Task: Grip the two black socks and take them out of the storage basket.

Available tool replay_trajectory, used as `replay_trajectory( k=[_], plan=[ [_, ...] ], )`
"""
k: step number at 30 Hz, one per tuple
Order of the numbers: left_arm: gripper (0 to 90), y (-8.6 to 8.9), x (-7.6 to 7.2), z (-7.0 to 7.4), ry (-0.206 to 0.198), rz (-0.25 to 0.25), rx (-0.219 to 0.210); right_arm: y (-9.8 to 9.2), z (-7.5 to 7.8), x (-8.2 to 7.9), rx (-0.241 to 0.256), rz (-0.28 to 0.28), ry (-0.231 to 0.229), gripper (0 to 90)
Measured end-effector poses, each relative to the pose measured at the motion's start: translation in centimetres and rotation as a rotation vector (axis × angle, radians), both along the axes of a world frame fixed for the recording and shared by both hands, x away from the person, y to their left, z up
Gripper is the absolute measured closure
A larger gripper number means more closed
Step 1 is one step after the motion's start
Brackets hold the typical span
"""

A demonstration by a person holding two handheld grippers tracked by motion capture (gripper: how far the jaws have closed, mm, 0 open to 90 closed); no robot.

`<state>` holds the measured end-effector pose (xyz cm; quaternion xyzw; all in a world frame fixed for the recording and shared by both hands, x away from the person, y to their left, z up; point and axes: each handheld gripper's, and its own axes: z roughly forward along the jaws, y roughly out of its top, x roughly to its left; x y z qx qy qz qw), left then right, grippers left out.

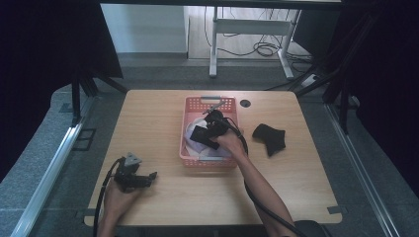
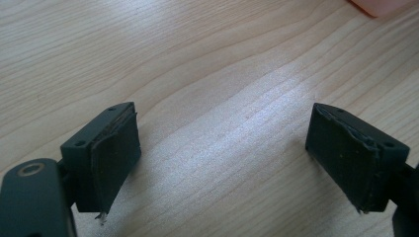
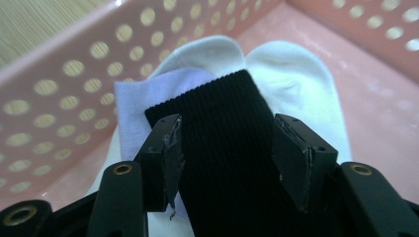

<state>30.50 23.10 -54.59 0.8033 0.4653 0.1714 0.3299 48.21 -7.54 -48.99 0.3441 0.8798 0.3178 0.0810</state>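
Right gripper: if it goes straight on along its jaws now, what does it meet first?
Probably the black ribbed sock, lying between the open jaws of the right gripper over white socks in the pink perforated plastic basket. Depth is unclear.

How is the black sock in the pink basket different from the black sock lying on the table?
The black sock in the basket lies flat and straight on white socks, between the jaws of the right tongs. The black sock on the table lies crumpled on bare wood, right of the pink basket, with no tongs near it. Both are black.
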Motion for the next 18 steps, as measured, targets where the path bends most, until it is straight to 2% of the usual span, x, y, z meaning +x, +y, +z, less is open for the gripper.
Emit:
replay_trajectory(
  k=[5, 6, 11, 12, 15, 16, 18],
  plan=[
    [13.3, 0.0, 0.0, 0.0, 0.002, -0.004, 0.004, 0.6, -0.9, 0.3, -0.043, 0.013, 0.041, 45.2],
    [13.3, 0.0, 0.0, 0.0, 0.003, -0.004, 0.005, 0.7, -1.4, 0.5, -0.056, 0.023, 0.061, 44.9],
    [13.3, 0.1, 0.0, 0.0, 0.005, -0.007, 0.009, 0.5, -1.8, 0.6, -0.054, 0.012, 0.087, 50.6],
    [13.3, 0.1, 0.0, 0.1, 0.006, -0.009, 0.011, 0.5, -1.8, 0.6, -0.058, 0.007, 0.100, 59.3],
    [13.3, 0.1, 0.0, 0.0, 0.004, -0.007, 0.009, 0.5, -1.5, 0.4, -0.069, -0.009, 0.098, 76.7],
    [13.3, 0.1, 0.0, 0.0, 0.004, -0.007, 0.009, 0.5, -1.3, 0.3, -0.075, -0.009, 0.092, 80.2],
    [13.3, 0.1, 0.0, 0.0, 0.004, -0.008, 0.010, 0.5, -0.8, 0.1, -0.084, -0.011, 0.080, 81.7]
  ],
)
